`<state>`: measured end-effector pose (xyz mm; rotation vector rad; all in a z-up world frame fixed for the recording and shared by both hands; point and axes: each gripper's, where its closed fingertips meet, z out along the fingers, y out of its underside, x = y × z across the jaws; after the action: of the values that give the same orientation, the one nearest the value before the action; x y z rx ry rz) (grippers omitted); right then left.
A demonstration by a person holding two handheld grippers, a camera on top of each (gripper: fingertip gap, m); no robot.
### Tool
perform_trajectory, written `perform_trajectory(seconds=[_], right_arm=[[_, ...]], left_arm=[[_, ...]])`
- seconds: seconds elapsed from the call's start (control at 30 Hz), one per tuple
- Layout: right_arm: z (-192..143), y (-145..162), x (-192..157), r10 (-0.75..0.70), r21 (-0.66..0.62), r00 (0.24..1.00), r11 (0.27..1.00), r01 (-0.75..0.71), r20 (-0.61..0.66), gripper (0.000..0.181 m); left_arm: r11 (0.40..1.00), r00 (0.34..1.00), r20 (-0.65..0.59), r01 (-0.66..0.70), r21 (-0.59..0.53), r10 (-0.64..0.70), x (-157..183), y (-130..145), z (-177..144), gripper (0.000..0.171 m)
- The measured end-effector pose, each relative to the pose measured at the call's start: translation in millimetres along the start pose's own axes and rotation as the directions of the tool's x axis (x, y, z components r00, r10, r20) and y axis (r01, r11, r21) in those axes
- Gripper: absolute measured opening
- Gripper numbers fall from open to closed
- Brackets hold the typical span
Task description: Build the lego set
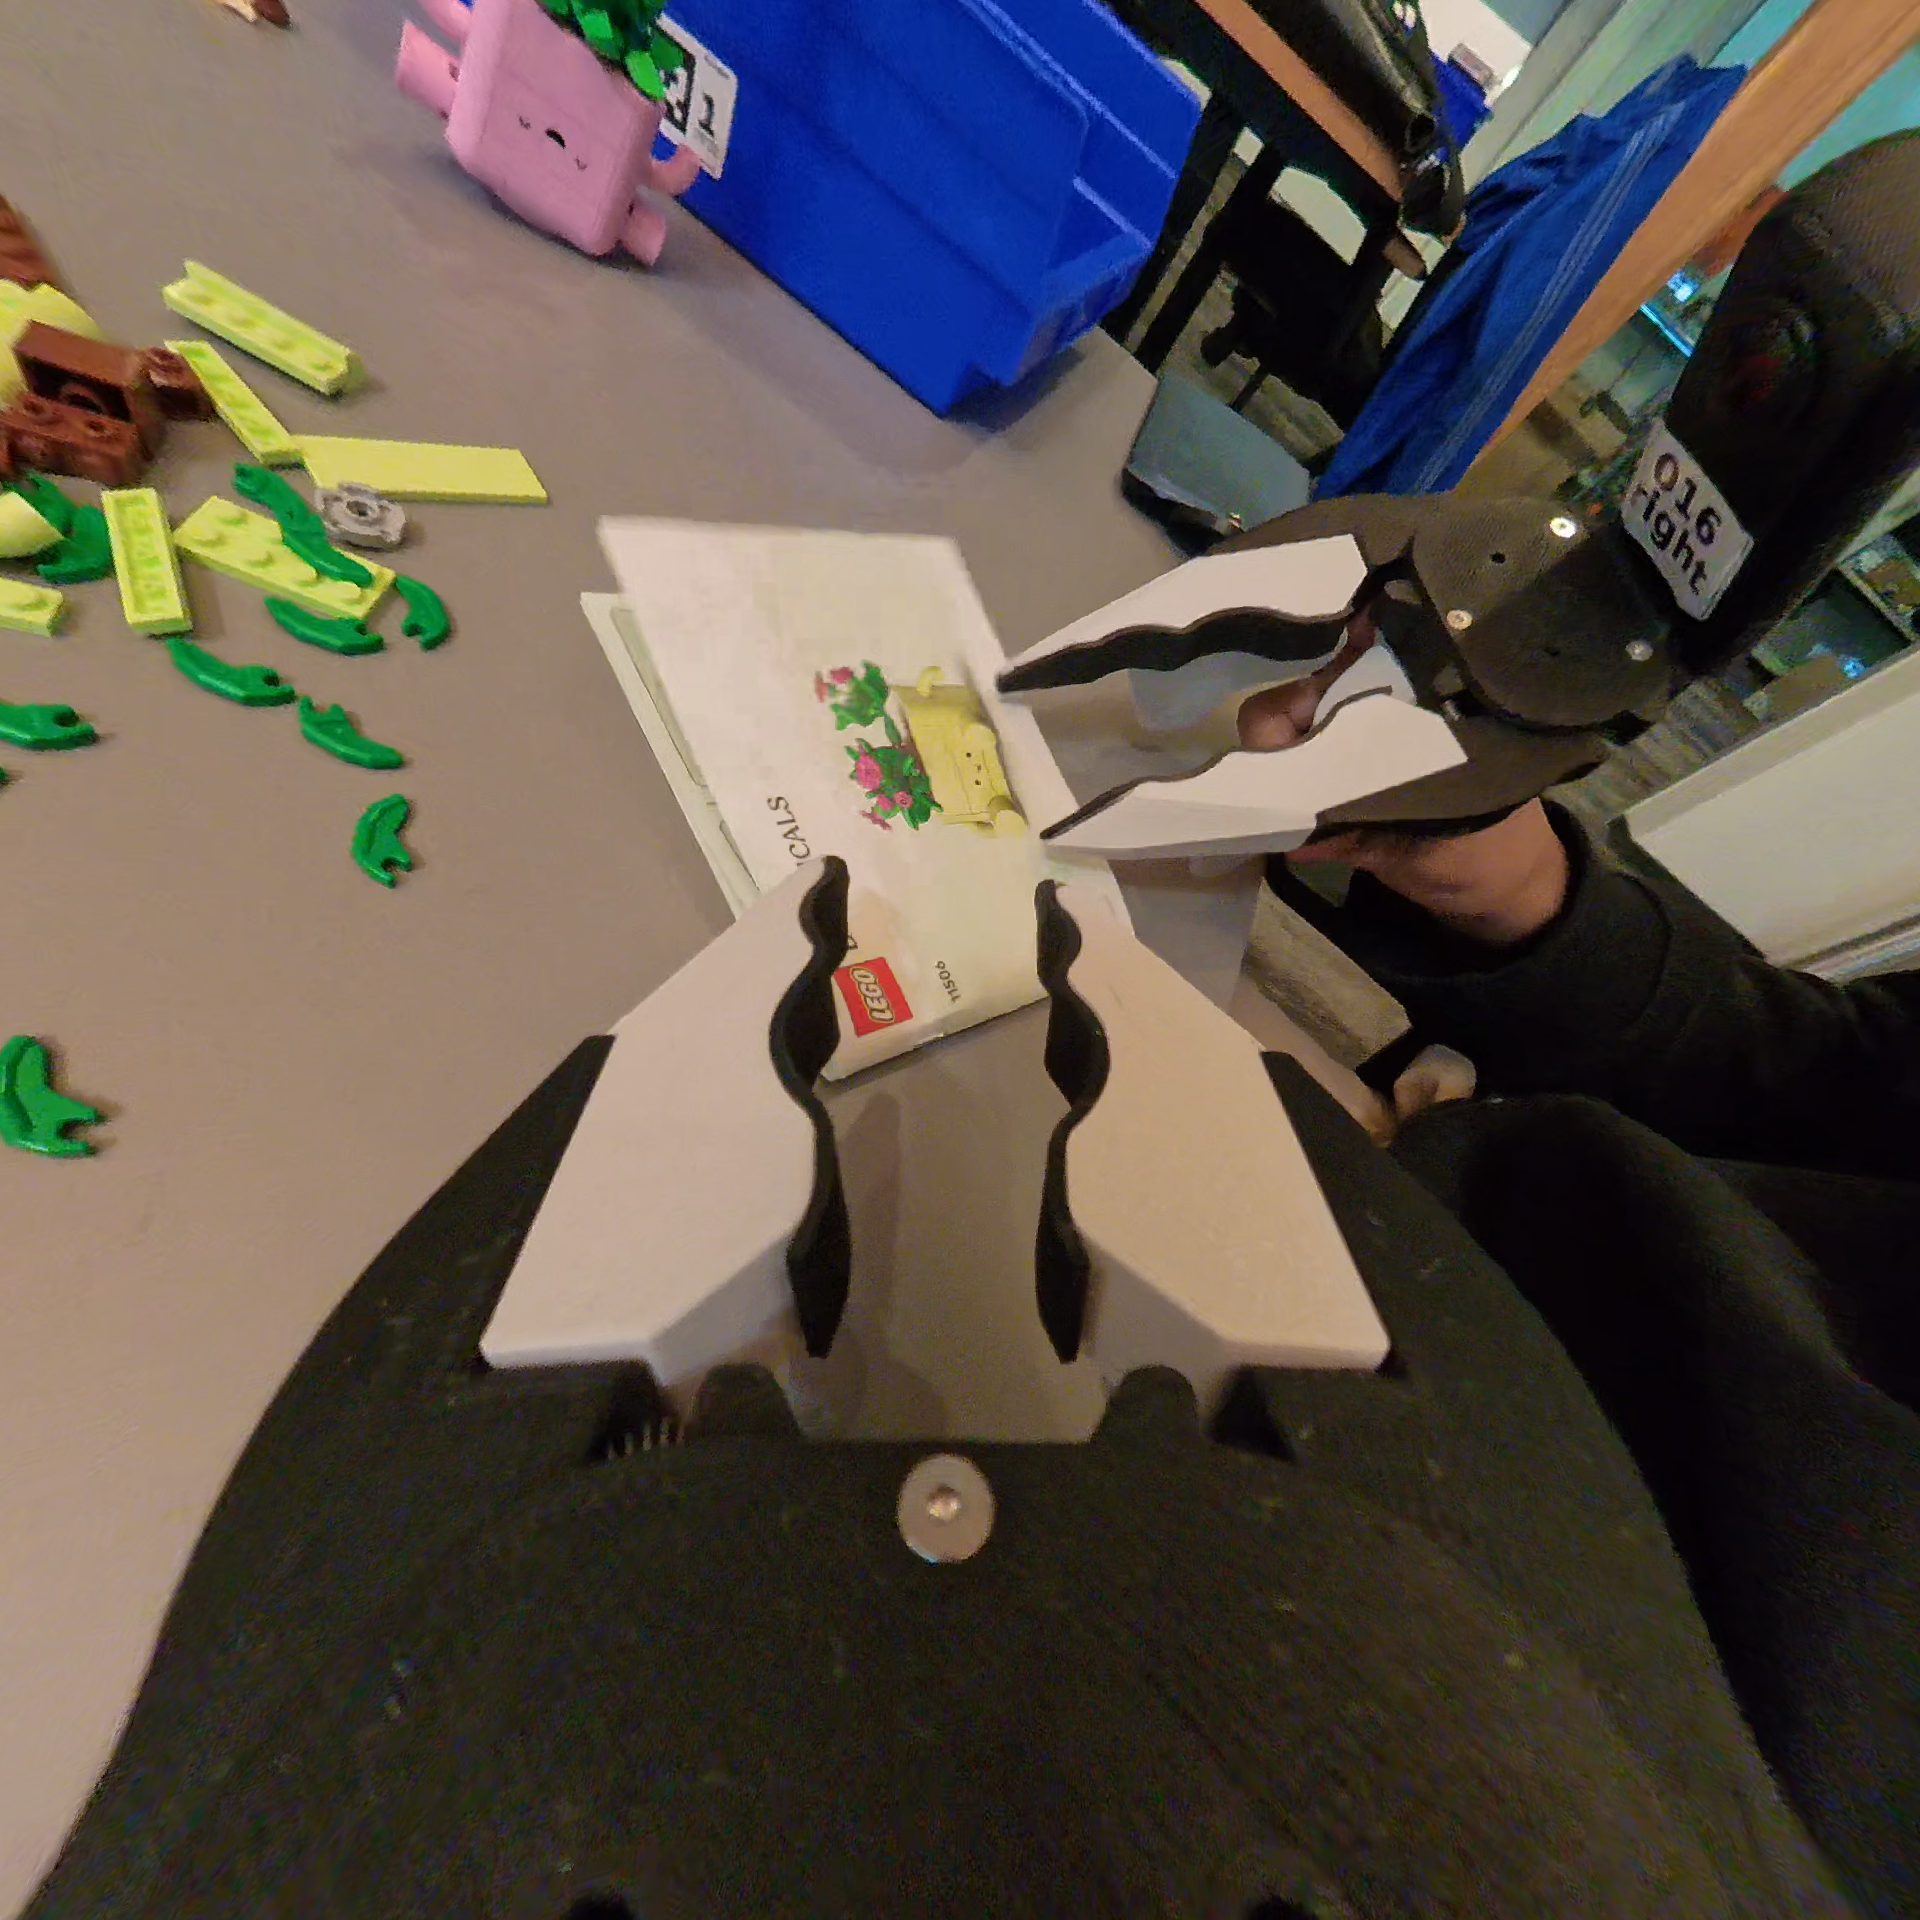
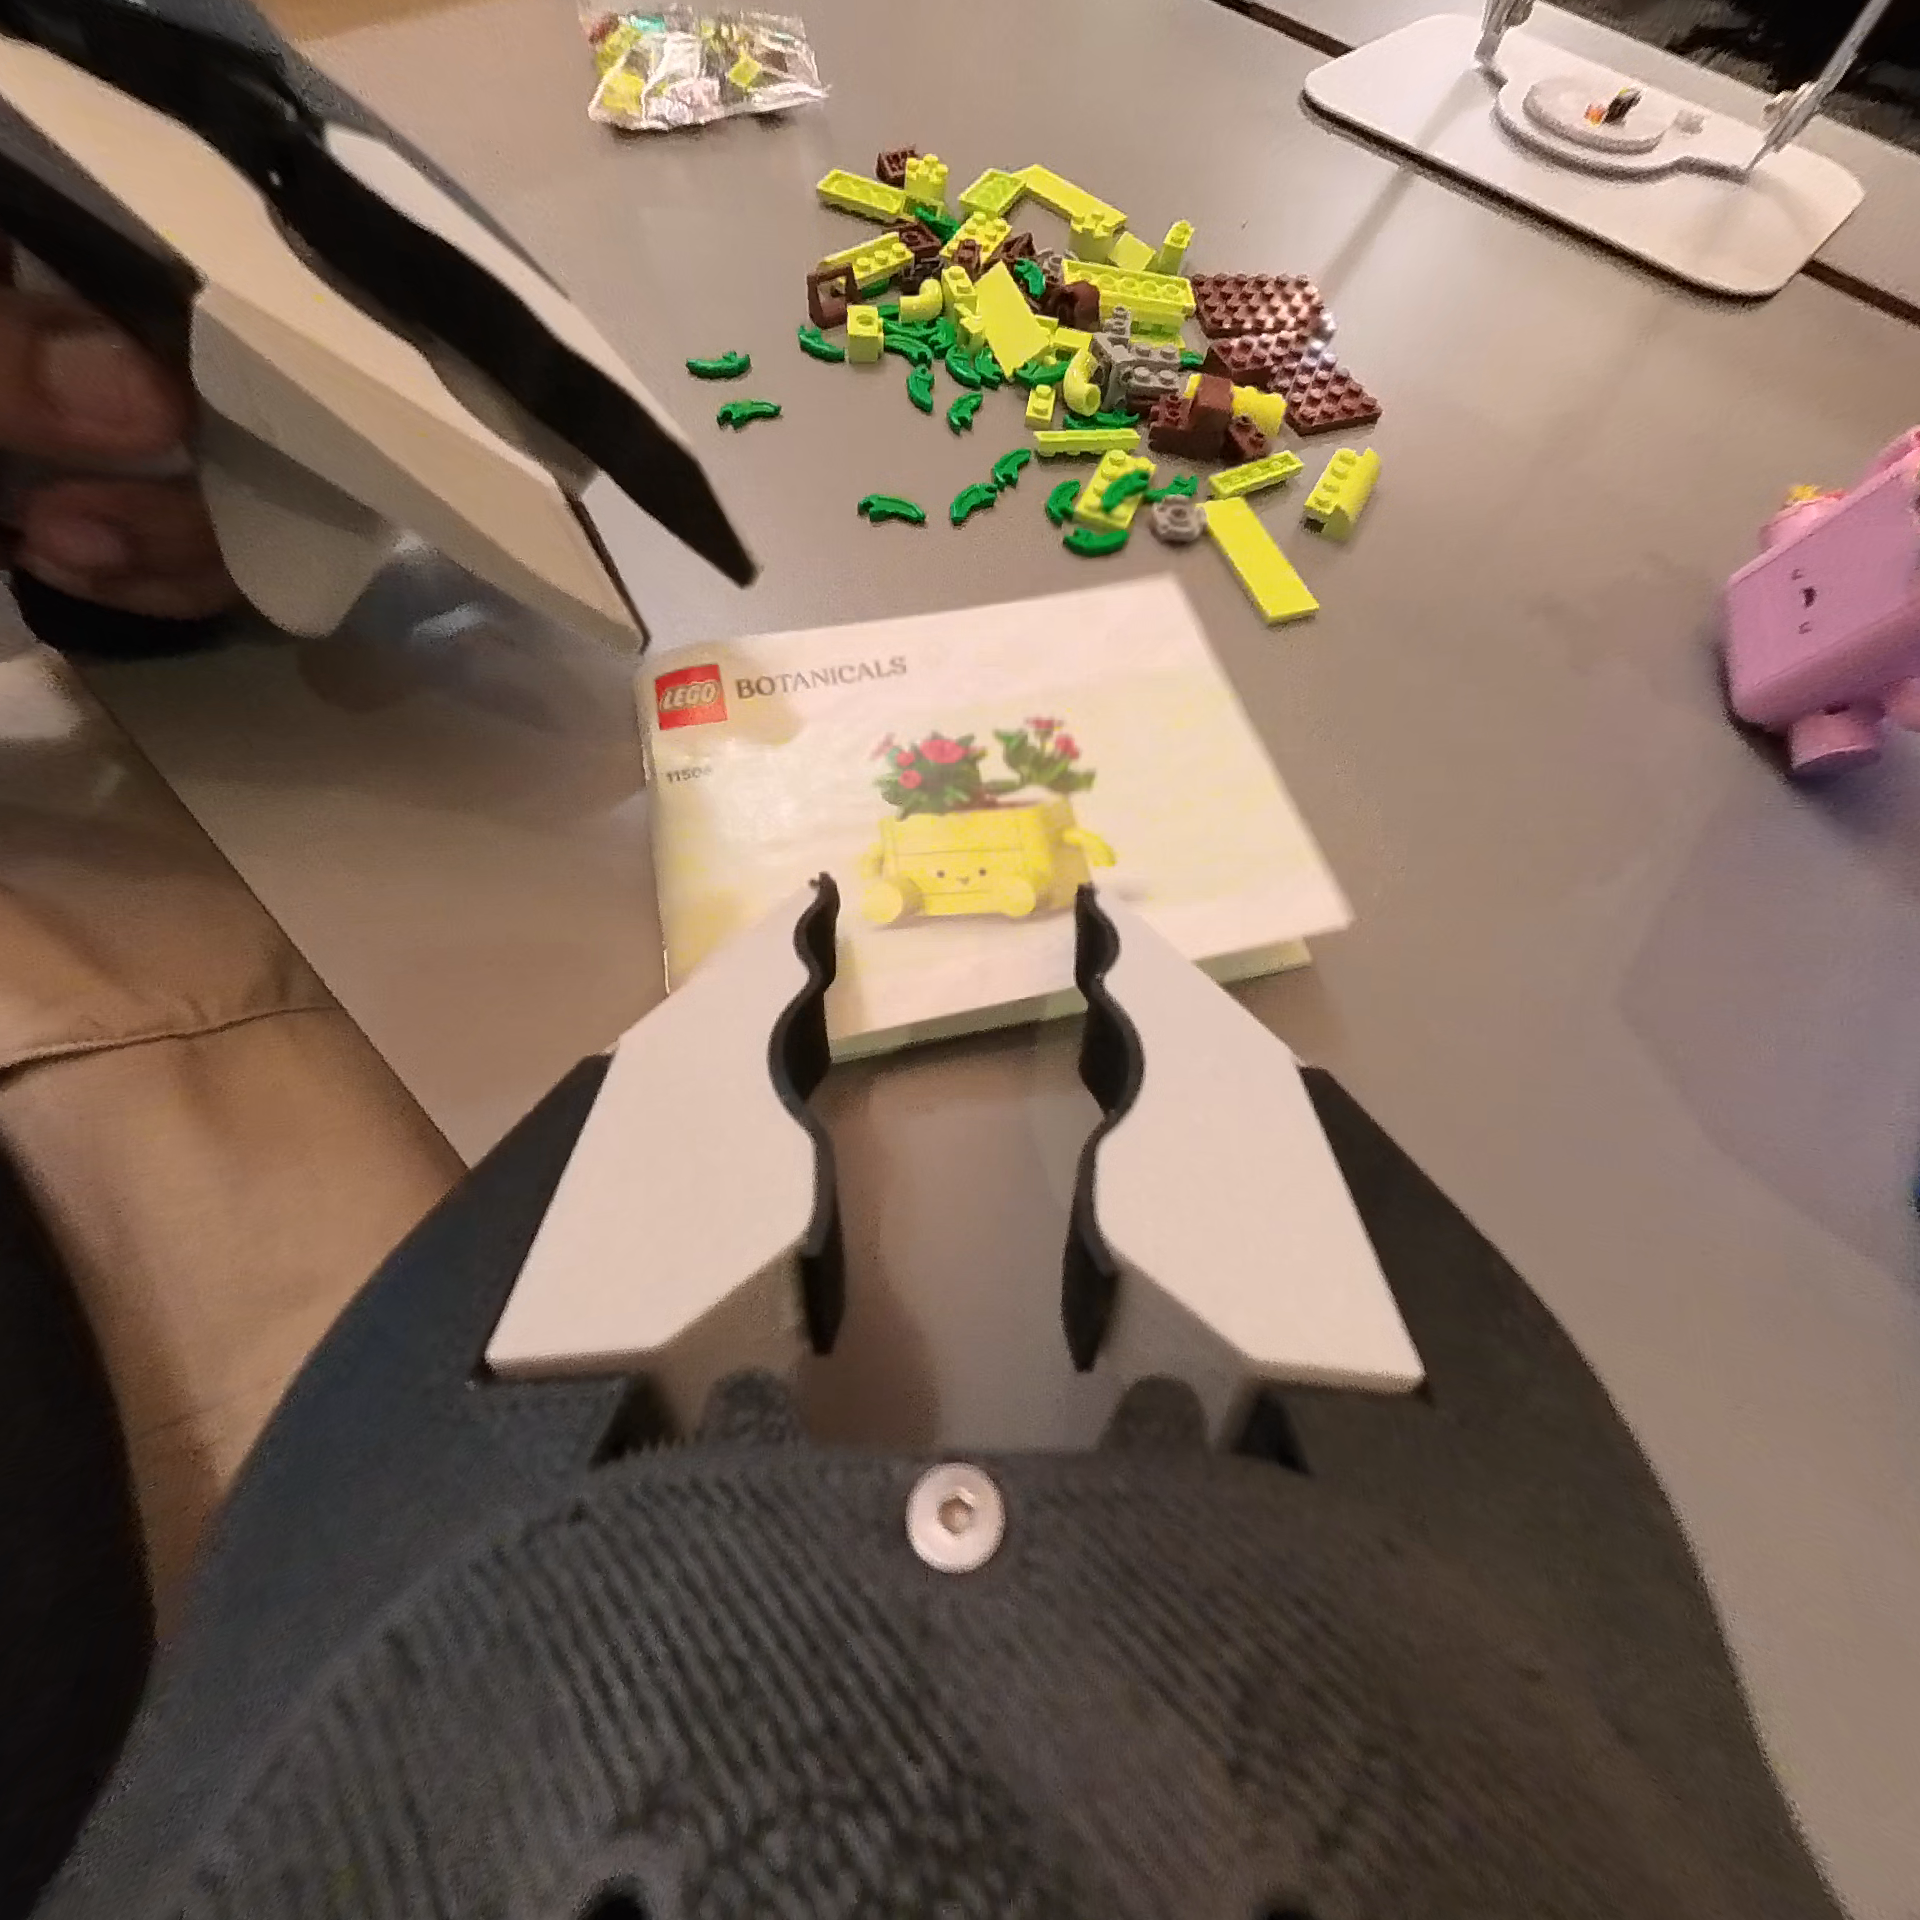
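Both tools hover empty above the grey counter, each with its jaws spread wide and nothing between them. The left gripper and the right gripper both aim at the thin, pale paper instruction booklet, which lies flat and closed just ahead of them near the counter's front edge.

The loose pile of lime-green, brown and dark-green plastic bricks lies beyond the booklet in the right wrist view, so the booklet sits between the jaws and the parts. In the left wrist view the same scatter spreads off to the left, with small curved green leaf pieces nearest that tool. By that reading the left gripper looks closer to the outlying leaves, while the right gripper faces the pile head-on. The long lime-green flat tile at the pile's near edge lies on a slant, its long axis running away and to the left from the right jaws.

A finished pink block-shaped planter figure stands well right of the booklet, cut off by the frame. A clear sealed bag of small parts rests far back. Many bricks overlap, so individual shapes in the pile's middle are hard to separate.
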<state>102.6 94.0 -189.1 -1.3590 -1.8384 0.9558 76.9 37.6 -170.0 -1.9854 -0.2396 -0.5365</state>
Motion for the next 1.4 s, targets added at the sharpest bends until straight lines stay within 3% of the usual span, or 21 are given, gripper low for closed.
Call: perform_trajectory(seconds=[0.17, 0.4, 0.53, 0.67, 0.87, 1.3, 1.4], right_arm=[[-5.4, -6.4, 4.1, 0.055, 0.052, 0.998, 0.997, -0.056, 0.014, 0.045], [-14.3, -15.2, 10.5, 0.182, 0.121, 0.979, 0.974, -0.193, 0.098, 0.048], [-14.8, -15.8, 10.7, 0.18, 0.128, 0.979, 0.973, -0.192, 0.097, 0.047], [-10.7, -12.0, 8.3, 0.143, 0.096, 0.987, 0.984, -0.149, 0.071, 0.047], [-6.9, -8.2, 5.8, 0.09, 0.068, 0.995, 0.993, -0.092, 0.036, 0.046], [-10.1, -11.3, 8.8, 0.137, 0.095, 0.988, 0.985, -0.143, 0.065, 0.046], [-10.2, -11.4, 9.0, 0.137, 0.096, 0.988, 0.985, -0.143, 0.064, 0.045]], left_arm=[[1.0, 0.999, 0.053, 0.009, -0.012, -0.009, -5.6, 1.8, 1.8, 0.033], [0.998, 0.992, 0.119, 0.05, -0.032, -0.046, -15.9, 6.3, 1.4, 0.051], [0.993, 0.992, 0.127, 0.015, -0.118, 0.0, -11.2, 18.9, 5.4, 0.054], [0.994, 0.989, 0.133, -0.048, -0.102, 0.061, -6.1, 16.3, 3.8, 0.052], [0.996, 0.992, 0.129, 0.007, -0.094, 0.005, -9.2, 17.3, 2.5, 0.052], [0.991, 0.992, 0.112, -0.051, -0.126, 0.065, -0.6, 22.4, 5.0, 0.051], [0.991, 0.992, 0.105, -0.062, -0.123, 0.075, 1.1, 21.9, 4.7, 0.042]])
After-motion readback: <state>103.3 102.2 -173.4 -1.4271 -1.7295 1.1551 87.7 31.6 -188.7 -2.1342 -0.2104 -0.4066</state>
